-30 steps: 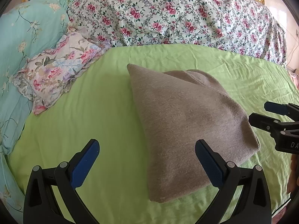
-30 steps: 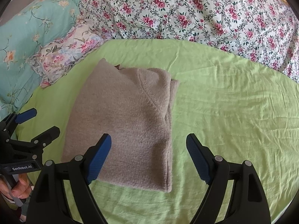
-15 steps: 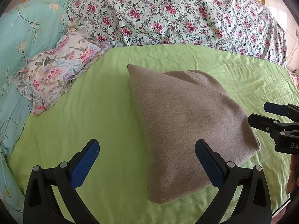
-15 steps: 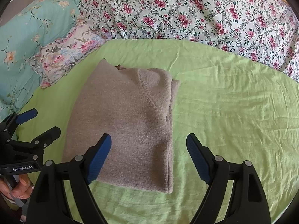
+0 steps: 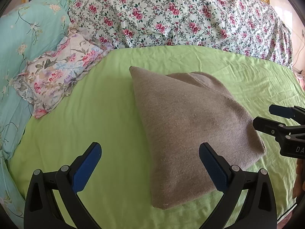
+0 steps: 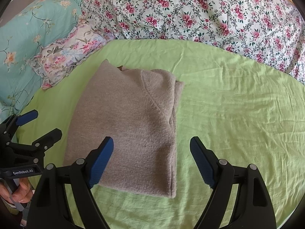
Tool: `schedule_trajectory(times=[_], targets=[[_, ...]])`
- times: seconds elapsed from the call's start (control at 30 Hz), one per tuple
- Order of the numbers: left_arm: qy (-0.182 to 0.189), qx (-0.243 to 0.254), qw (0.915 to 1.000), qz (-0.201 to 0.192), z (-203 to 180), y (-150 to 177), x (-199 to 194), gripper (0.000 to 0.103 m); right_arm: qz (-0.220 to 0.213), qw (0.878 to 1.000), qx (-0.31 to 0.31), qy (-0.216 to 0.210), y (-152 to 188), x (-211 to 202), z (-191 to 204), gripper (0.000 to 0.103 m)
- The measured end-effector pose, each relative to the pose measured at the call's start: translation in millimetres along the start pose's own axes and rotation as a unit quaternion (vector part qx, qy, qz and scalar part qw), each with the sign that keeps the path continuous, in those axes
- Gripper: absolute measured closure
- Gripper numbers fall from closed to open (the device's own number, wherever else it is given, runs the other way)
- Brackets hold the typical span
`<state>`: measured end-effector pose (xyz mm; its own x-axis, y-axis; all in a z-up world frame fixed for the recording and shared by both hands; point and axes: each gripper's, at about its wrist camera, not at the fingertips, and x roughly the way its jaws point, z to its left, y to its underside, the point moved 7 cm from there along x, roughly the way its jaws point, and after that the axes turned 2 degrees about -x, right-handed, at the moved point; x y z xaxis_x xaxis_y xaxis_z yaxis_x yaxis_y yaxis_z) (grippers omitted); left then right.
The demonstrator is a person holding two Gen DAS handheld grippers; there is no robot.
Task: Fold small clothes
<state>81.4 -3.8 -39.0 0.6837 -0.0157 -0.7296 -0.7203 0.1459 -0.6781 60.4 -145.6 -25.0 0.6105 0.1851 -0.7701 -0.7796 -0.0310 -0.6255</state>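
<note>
A folded grey-brown knit garment [image 5: 190,126] lies flat on the green sheet [image 5: 91,114]; it also shows in the right wrist view [image 6: 129,122]. My left gripper [image 5: 150,162] is open and empty, above the garment's near left edge. My right gripper [image 6: 151,154] is open and empty, above the garment's near right corner. Each gripper shows in the other's view: the right gripper [image 5: 266,118] at the right edge, the left gripper [image 6: 38,124] at the left edge. Neither touches the cloth.
A floral ruffled pillow [image 5: 57,76] and a turquoise quilt [image 5: 22,38] lie at the left. A pink-flowered quilt [image 5: 181,15] runs along the back. The green sheet [image 6: 238,114] stretches to the right of the garment.
Both views have barely shifted; the garment sits very slightly lower in the frames. Both grippers stay open and empty.
</note>
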Motion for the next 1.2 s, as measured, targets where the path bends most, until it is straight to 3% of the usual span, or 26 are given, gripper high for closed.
schedule_trajectory(times=[1.2], targets=[[-0.004,-0.001,1.0000,0.001,3.4,1.1,1.8,0.001,0.003,1.000,-0.001,-0.004,0.3,4.8,-1.3,0.020]])
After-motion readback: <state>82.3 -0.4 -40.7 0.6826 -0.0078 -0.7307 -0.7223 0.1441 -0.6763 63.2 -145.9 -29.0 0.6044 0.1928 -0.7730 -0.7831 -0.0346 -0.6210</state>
